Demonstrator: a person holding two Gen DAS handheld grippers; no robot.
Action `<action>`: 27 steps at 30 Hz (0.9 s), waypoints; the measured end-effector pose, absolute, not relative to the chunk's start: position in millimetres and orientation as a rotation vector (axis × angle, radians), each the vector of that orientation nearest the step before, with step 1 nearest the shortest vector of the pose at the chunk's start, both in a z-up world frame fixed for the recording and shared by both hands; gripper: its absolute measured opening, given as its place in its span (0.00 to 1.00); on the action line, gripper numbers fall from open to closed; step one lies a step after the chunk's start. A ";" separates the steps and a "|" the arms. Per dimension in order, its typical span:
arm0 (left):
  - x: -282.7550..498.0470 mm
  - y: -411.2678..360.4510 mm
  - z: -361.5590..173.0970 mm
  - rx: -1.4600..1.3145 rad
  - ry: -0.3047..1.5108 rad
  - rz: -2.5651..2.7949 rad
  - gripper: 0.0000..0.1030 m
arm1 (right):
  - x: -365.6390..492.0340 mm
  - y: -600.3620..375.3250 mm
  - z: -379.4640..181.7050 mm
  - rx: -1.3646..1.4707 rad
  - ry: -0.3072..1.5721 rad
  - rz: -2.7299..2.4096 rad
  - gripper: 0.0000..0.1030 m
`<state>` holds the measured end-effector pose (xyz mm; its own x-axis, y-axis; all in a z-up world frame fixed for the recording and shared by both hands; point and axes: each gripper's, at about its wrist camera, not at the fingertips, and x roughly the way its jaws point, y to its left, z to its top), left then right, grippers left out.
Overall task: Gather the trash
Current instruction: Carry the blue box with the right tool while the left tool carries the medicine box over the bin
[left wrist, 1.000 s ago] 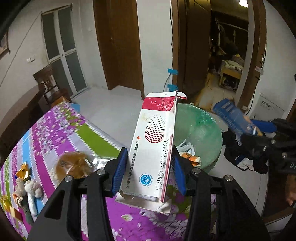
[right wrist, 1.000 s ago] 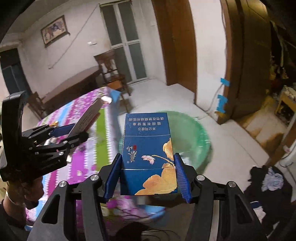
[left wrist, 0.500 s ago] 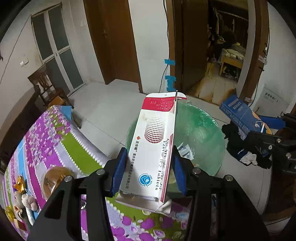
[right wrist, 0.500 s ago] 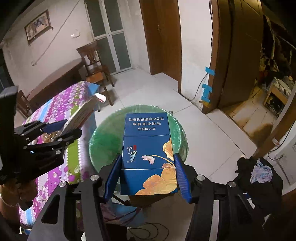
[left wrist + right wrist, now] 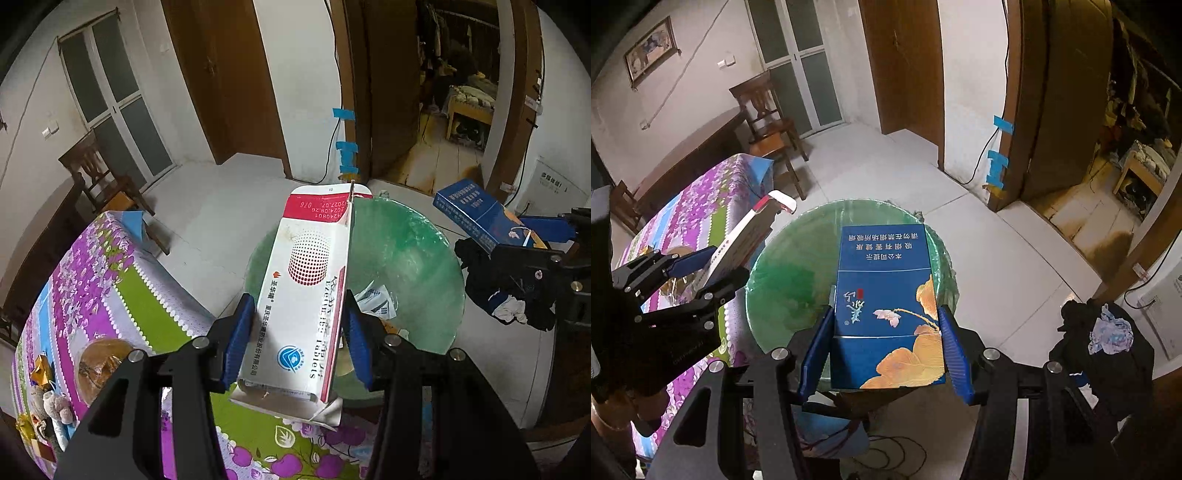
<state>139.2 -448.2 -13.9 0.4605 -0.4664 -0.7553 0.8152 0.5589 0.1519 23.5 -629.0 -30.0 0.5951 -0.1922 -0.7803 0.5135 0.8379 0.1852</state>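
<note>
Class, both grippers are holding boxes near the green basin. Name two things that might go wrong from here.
1. The white tablet box in the left gripper sits over the basin's near rim; dropped now, it might hit the tablecloth.
2. The blue box and right gripper are close beside the left gripper; they may collide.

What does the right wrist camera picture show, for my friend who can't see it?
The right gripper holds a blue box with gold flowers over a big green bin. At left, the left gripper holds a white and red box beside a flowery purple tablecloth.
</note>
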 end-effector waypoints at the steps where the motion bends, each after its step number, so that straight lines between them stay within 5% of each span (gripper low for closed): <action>1: 139.9 -448.3 -13.9 0.546 0.725 -0.840 0.45 | 26.4 -629.7 -30.6 0.416 0.844 -0.422 0.56; 27: 149.7 -451.4 -25.7 0.536 0.755 -0.836 0.45 | 56.3 -639.8 -48.2 0.418 0.886 -0.405 0.56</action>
<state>149.7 -451.4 -25.7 0.4441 -0.4579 -0.7702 0.8127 0.5678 0.1310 56.3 -639.8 -48.2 0.5680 -0.1653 -0.8062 0.5019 0.8459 0.1802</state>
